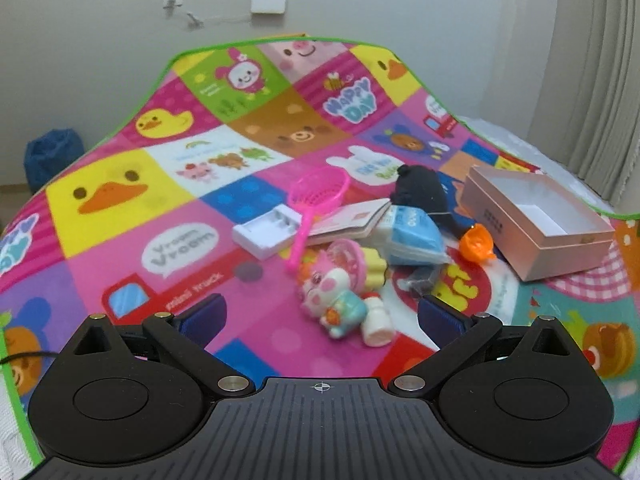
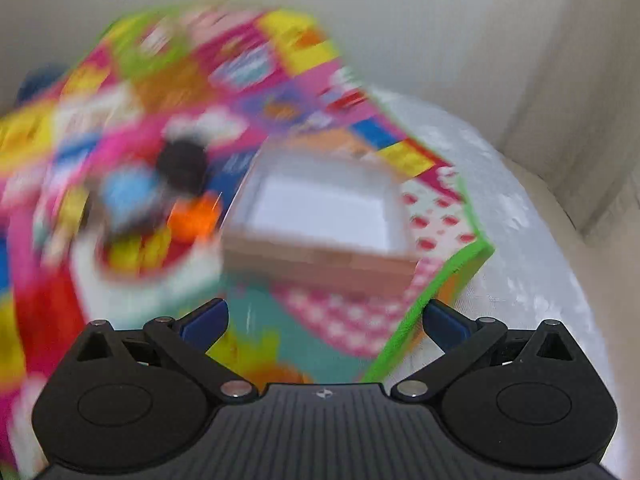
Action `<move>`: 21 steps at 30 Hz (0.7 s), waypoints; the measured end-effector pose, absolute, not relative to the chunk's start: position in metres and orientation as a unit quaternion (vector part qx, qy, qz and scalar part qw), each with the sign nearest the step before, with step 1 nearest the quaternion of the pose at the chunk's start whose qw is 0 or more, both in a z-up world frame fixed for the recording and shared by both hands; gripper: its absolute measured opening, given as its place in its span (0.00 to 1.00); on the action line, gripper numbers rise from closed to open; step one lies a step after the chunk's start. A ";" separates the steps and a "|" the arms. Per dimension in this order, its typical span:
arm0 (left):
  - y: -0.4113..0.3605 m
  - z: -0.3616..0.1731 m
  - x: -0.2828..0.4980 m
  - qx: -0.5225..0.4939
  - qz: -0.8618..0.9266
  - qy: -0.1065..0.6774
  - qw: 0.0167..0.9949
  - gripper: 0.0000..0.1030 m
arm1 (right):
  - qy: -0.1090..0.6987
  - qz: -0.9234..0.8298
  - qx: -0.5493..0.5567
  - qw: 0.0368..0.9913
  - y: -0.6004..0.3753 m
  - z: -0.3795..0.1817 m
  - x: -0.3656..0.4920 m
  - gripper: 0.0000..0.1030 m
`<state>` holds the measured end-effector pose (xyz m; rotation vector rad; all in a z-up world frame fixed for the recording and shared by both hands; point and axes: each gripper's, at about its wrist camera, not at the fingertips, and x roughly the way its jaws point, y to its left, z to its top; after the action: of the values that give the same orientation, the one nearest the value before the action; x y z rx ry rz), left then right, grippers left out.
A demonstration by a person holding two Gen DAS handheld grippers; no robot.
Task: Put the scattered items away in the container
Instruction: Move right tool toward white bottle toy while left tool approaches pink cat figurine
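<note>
**Nothing in the box so far**

Evidently unsorted, the toys lie heaped mid-frame on the play mat (image 1: 120, 240), beside the empty pink box (image 1: 536, 224) at right. Left gripper (image 1: 320, 316) hovers near the cat figurine (image 1: 340, 300), fingers spread wide, empty; right gripper (image 2: 324, 320), equally wide and empty, faces the box.

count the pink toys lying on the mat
2: pink toy racket leaning across the white tray, and pink cat figurine nearest the left gripper. Others may hide in the pile.

Left wrist view low over play mat (image 1: 120, 216), facing its far edge and wall, toy pile close ahead, right wrist view near mat's right edge, badly blurred, facing same way, both share pink box (image 1: 536, 216) (image 2: 320, 216)
</note>
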<state>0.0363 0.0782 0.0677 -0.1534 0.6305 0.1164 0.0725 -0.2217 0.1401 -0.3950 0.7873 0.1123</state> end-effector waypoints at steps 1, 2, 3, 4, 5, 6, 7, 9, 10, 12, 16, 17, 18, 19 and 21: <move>0.081 0.064 0.035 -0.081 0.058 0.313 0.945 1.00 | 0.374 0.058 -0.208 0.902 -0.225 0.136 0.054 1.00; 0.085 0.059 0.035 -0.089 0.060 0.317 0.942 1.00 | 0.363 0.061 -0.218 0.904 -0.229 0.133 0.036 1.00; 0.088 0.054 0.035 -0.097 0.062 0.323 0.940 1.00 | 0.351 0.067 -0.219 0.908 -0.234 0.132 0.018 1.00; 0.092 0.050 0.036 -0.105 0.064 0.328 0.937 1.00 | 0.338 0.070 -0.215 0.914 -0.240 0.133 -0.001 1.00; 0.096 0.047 0.038 -0.112 0.066 0.333 0.934 1.00 | 0.325 0.066 -0.202 0.922 -0.247 0.135 -0.016 1.00; 0.100 0.045 0.039 -0.117 0.068 0.336 0.932 1.00 | 0.321 0.038 -0.187 0.928 -0.254 0.138 -0.021 1.00; 0.102 0.043 0.040 -0.119 0.070 0.338 0.931 1.00 | 0.325 0.010 -0.175 0.929 -0.258 0.140 -0.021 1.00; 0.103 0.042 0.043 -0.116 0.074 0.335 0.932 1.00 | 0.322 0.031 -0.159 0.933 -0.257 0.145 -0.009 1.00; 0.103 0.044 0.045 -0.113 0.073 0.331 0.934 1.00 | 0.312 0.054 -0.168 0.933 -0.248 0.148 0.000 1.00; 0.102 0.052 0.046 -0.103 0.070 0.316 0.941 1.00 | 0.275 0.109 -0.208 0.932 -0.213 0.160 0.023 1.00; 0.113 0.077 0.039 -0.099 0.090 0.275 0.952 1.00 | 0.316 0.245 -0.204 0.894 -0.119 0.177 0.079 1.00; 0.119 0.083 0.036 -0.104 0.101 0.270 0.952 1.00 | 0.364 0.273 -0.190 0.870 -0.094 0.172 0.096 1.00; 0.126 0.087 0.034 -0.109 0.113 0.267 0.951 1.00 | 0.400 0.289 -0.180 0.851 -0.074 0.165 0.110 1.00; 0.134 0.091 0.030 -0.117 0.128 0.265 0.949 1.00 | 0.420 0.297 -0.178 0.839 -0.056 0.156 0.119 1.00; 0.149 0.097 0.022 -0.134 0.149 0.264 0.944 1.00 | 0.408 0.308 -0.200 0.836 -0.025 0.139 0.123 0.97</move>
<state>0.0218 0.1492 0.0973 -0.2724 0.5372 0.3036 0.1227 -0.0254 0.1385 -0.4228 0.8648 0.6511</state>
